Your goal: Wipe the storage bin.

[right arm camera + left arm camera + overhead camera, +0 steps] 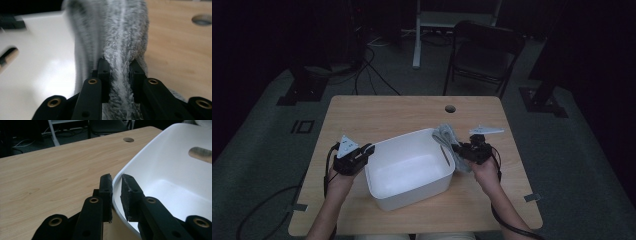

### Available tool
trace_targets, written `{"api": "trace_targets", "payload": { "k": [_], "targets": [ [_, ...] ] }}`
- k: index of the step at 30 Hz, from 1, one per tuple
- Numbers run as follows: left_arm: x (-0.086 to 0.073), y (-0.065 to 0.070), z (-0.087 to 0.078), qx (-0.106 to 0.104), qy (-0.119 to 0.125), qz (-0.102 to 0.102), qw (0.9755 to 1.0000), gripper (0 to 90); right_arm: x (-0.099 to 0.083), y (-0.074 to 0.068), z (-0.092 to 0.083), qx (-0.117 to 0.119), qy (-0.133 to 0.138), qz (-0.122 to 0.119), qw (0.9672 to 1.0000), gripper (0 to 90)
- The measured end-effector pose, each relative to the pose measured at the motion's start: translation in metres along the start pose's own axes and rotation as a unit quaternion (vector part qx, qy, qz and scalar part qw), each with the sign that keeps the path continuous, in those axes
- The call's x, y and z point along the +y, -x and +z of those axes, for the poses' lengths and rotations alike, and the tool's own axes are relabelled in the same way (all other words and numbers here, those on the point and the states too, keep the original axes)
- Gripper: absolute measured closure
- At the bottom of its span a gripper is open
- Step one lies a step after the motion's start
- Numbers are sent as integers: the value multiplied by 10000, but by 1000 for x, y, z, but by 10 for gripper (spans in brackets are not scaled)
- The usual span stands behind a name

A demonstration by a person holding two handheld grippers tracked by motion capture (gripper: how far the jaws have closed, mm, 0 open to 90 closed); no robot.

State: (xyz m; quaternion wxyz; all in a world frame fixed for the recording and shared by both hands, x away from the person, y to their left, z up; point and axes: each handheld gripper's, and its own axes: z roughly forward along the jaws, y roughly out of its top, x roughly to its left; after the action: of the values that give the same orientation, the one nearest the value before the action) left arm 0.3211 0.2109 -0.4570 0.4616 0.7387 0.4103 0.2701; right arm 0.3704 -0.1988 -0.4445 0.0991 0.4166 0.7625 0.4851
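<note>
A white plastic bin (412,192) stands on the wooden table (387,112), turned at a slant. My left gripper (367,150) is at its left rim. In the left gripper view the jaws (117,192) straddle the bin's rim (162,165) and are shut on it. A grey fluffy cloth (444,134) hangs over the bin's right rim. My right gripper (459,150) is shut on that cloth. In the right gripper view a fold of cloth (117,32) is pinched between the jaws (119,72), with the bin's inside (42,62) to its left.
A cable hole (450,108) sits near the table's far edge. Beyond the table stand a dark folding chair (484,50) and a white frame leg (417,40). Cables lie on the floor at the left. The bin has a handle slot (201,155) in its far wall.
</note>
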Motion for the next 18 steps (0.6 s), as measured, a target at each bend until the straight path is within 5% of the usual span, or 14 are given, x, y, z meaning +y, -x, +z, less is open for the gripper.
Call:
{"api": "trace_targets", "payload": {
  "k": [7,11,18],
  "targets": [
    [1,1,1,57,-2,-8,10000,793,1,4,20,5,-207,-8,9998,776],
    [1,1,1,45,-2,-3,10000,791,-9,9,37,-133,-567,39,9983,776],
    [1,0,2,-10,-4,15,10000,791,9,18,30,139,-180,247,9994,772]
  ]
}}
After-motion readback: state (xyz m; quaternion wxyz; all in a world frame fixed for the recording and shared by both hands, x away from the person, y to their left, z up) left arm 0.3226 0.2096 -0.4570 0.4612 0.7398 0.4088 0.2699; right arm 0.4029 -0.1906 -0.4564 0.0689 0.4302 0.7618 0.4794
